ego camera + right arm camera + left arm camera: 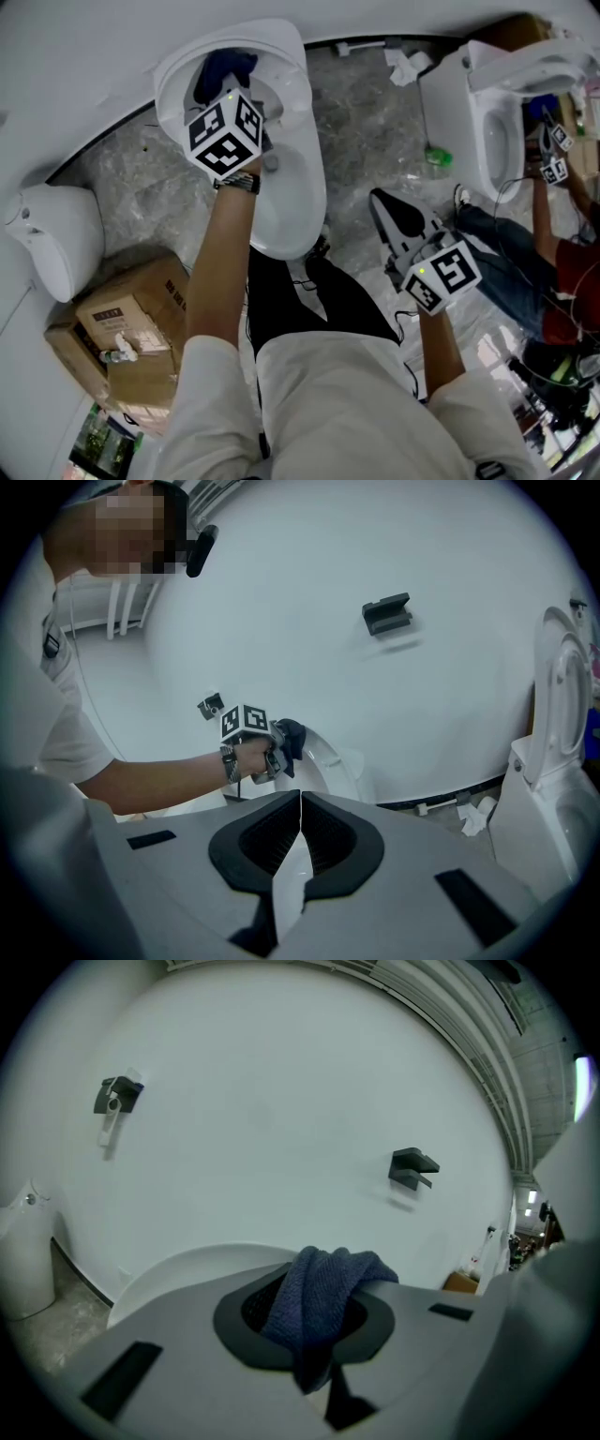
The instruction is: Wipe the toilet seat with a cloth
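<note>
- Where the curved white wall meets the floor at the far left of the head view, a white porcelain fixture and a cardboard box stand apart from the work; neither matters to the wiping.
- Next comes the left gripper, reaching to the far end of the middle toilet. Its jaws are clenched on a dark blue cloth, which bunches up between the pads and hangs out over them in the left gripper view.
- That cloth sits at the rim of the toilet seat, whose white arc shows just below the jaws. The right gripper view puts the cloth against the seat's upper edge, but whether it presses there or hovers just off the seat I cannot tell.
- Progress, as I judge it: the cloth is in hand and at the seat, so the wiping looks under way. No streak or wet mark shows which stretches are covered, so most of the ring may be left to do.
- Further right, the right gripper hangs over the grey floor, well apart from the toilet, its jaws pressed together on nothing.
- At the far right a second toilet stands with another person beside it.
</note>
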`<state>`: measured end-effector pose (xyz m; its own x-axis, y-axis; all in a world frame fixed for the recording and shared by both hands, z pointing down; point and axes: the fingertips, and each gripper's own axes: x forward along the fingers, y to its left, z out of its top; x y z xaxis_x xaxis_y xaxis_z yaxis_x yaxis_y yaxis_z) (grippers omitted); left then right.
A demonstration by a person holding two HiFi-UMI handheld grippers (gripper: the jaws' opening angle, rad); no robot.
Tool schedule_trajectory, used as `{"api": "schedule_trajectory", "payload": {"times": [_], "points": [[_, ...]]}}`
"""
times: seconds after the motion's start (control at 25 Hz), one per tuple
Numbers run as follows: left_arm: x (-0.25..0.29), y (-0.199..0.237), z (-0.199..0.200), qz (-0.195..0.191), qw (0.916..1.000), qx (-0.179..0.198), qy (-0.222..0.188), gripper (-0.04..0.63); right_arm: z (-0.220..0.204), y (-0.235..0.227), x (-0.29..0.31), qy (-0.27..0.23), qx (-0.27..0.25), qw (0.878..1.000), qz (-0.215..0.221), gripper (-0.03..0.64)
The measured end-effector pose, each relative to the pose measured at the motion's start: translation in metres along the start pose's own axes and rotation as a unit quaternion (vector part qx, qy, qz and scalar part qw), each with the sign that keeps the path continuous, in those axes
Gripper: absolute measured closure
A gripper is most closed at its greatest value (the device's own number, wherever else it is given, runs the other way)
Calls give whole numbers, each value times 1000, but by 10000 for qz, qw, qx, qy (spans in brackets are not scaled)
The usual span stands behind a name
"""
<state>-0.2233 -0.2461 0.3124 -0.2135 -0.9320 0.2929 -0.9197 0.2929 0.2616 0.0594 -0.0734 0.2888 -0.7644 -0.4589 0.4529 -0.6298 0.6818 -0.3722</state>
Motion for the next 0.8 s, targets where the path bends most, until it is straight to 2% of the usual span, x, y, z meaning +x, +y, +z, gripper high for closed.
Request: {"api": "schedule_trajectory", "payload": {"times": [0.2, 0.36, 0.52, 0.8], "points": [[-5, -25, 4, -686, 9976, -69, -3, 565, 3, 2, 1, -6, 6, 10000, -69, 589], [-30, -19, 17, -963, 9947, -329, -123, 565, 17, 4, 7, -39, -43, 9999, -90, 589], [-65, 18, 40, -921, 9950, -320, -212, 565, 44, 12, 34, -163, -335, 9993, 16, 588], [-127, 77, 88, -612, 9975, 125, -324, 565, 107, 44, 98, -343, -1489, 9876, 360, 586]]}}
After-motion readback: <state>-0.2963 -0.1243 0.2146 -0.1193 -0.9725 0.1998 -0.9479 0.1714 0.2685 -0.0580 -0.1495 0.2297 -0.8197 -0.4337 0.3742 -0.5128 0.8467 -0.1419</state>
